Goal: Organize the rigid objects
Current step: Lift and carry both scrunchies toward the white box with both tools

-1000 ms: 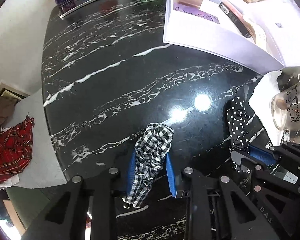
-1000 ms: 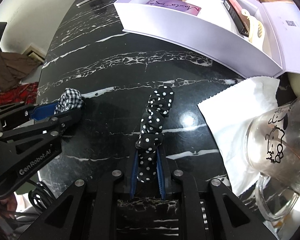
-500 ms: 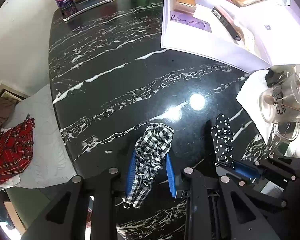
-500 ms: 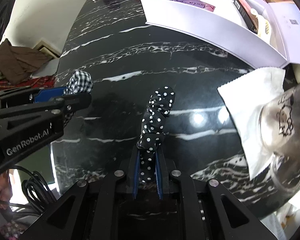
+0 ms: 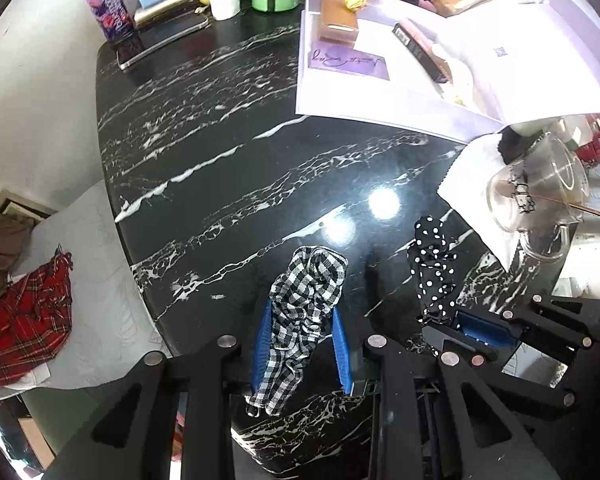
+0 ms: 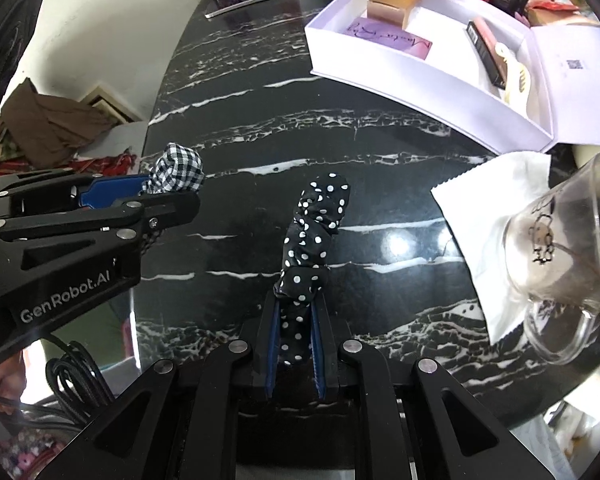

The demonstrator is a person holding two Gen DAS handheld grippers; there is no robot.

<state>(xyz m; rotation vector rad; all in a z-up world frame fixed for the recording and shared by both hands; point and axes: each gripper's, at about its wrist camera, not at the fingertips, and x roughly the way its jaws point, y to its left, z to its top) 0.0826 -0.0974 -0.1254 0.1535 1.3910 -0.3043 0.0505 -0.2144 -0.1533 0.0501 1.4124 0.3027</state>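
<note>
While my left gripper [image 5: 302, 344] pinches the checked scrunchie [image 5: 306, 304] between its blue pads, the band hangs clear above the black marble table [image 5: 228, 184], its loose end drooping back past the fingers. My right gripper [image 6: 296, 344] is clamped narrow on the polka-dot scrunchie [image 6: 312, 236], which sticks out forward over the table. Both grippers point steeply down, side by side and near each other, the left one's arm showing in the right view with "GenRobot.AI" printed on it. Beyond, an open white box [image 6: 420, 76] holds a purple card [image 6: 392, 40] with cursive writing I cannot read. A glass mug [image 6: 568, 248] with a cartoon drawing rests on a white napkin [image 6: 488, 216] at the right.
</note>
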